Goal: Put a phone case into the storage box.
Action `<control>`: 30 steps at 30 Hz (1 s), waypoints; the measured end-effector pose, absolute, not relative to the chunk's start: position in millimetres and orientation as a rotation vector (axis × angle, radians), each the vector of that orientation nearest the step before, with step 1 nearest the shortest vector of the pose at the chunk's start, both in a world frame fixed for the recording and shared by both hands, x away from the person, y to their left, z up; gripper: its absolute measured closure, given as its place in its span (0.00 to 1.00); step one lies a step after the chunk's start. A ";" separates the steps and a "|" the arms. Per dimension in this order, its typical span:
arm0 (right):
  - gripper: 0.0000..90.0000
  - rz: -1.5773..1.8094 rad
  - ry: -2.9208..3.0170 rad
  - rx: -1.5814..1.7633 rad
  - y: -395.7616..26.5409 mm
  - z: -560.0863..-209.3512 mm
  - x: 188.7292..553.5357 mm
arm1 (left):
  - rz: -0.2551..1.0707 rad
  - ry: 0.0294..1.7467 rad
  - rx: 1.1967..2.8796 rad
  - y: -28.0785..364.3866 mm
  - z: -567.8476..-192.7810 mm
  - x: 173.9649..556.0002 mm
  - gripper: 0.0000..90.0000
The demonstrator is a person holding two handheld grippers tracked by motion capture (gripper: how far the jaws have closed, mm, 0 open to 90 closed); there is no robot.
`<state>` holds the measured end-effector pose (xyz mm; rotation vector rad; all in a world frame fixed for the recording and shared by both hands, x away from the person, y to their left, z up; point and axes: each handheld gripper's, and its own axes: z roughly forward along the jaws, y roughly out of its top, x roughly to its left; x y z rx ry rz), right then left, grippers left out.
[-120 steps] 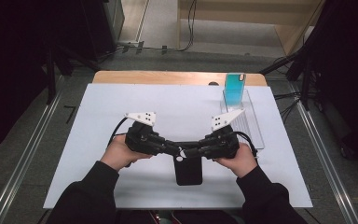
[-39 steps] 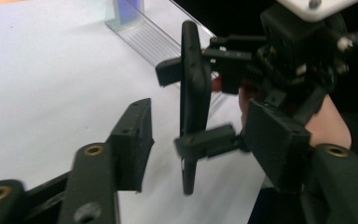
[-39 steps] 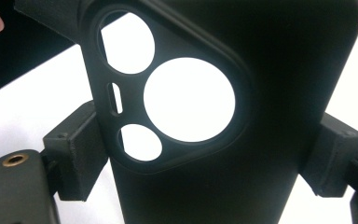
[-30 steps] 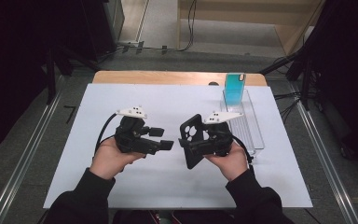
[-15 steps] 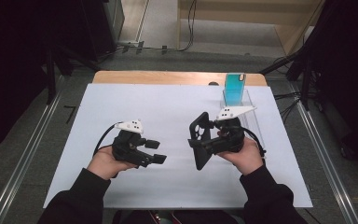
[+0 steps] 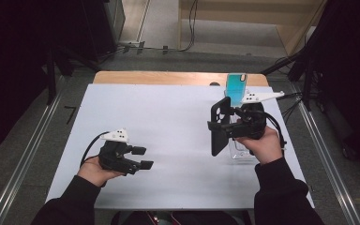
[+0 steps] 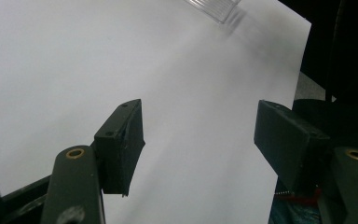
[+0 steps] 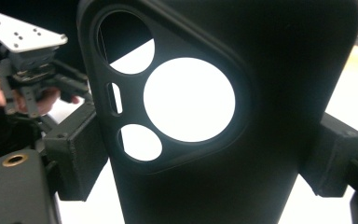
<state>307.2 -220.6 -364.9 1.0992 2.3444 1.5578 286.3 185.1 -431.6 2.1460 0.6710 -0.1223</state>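
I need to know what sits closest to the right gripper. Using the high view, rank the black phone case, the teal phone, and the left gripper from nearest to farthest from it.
1. black phone case: clamped between the jaws of the right gripper, held upright.
2. teal phone: just beyond it, standing toward the table's far edge.
3. left gripper: across the white sheet, low at the near left, jaws open with nothing between them.

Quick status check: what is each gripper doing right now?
Left gripper: open, nothing between its jaws.
Right gripper: closed on the black phone case, held upright above the table.
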 end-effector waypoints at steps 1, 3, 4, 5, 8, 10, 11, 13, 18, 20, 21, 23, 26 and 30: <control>0.14 1.550 2.335 1.107 -222.7 -363.7 308.4 | -0.121 0.680 2.139 186.6 -431.9 285.2 0.37; 0.14 1.542 2.310 1.127 -227.4 -362.2 311.3 | -0.116 0.686 2.134 189.3 -432.1 283.6 0.37; 0.14 1.545 2.296 1.138 -230.0 -361.9 313.0 | -0.114 0.694 2.130 190.7 -432.2 282.5 0.37; 0.14 1.543 2.277 1.157 -233.4 -361.4 315.1 | -0.112 0.700 2.128 191.4 -432.4 281.9 0.37; 0.14 1.530 2.239 1.175 -239.4 -360.5 319.7 | -0.106 0.720 2.124 194.0 -432.5 279.7 0.37; 0.14 1.517 2.205 1.204 -243.4 -361.1 323.4 | -0.105 0.720 2.129 195.4 -432.5 278.3 0.37; 0.14 1.514 2.190 1.225 -245.9 -361.5 325.2 | -0.106 0.722 2.125 195.7 -432.8 277.7 0.37; 0.14 1.507 2.151 1.267 -251.0 -362.4 329.1 | -0.120 0.727 2.120 197.1 -432.7 277.4 0.37; 0.14 1.466 2.075 1.349 -262.0 -366.5 340.4 | -0.132 0.743 2.105 199.1 -430.7 277.9 0.37; 0.14 1.445 2.045 1.378 -265.0 -369.1 345.6 | -0.123 0.736 2.107 199.7 -430.8 277.7 0.37; 0.14 1.436 2.025 1.393 -266.3 -370.6 348.4 | -0.118 0.736 2.106 200.1 -430.9 277.6 0.37; 0.14 1.414 1.993 1.430 -269.4 -372.7 353.9 | -0.108 0.736 2.102 201.1 -431.2 277.5 0.37; 0.14 1.363 1.939 1.467 -273.7 -374.9 361.3 | -0.102 0.745 2.098 203.1 -431.8 277.9 0.37; 0.14 1.317 1.880 1.500 -278.5 -379.0 371.3 | -0.108 0.752 2.099 205.1 -434.3 278.5 0.37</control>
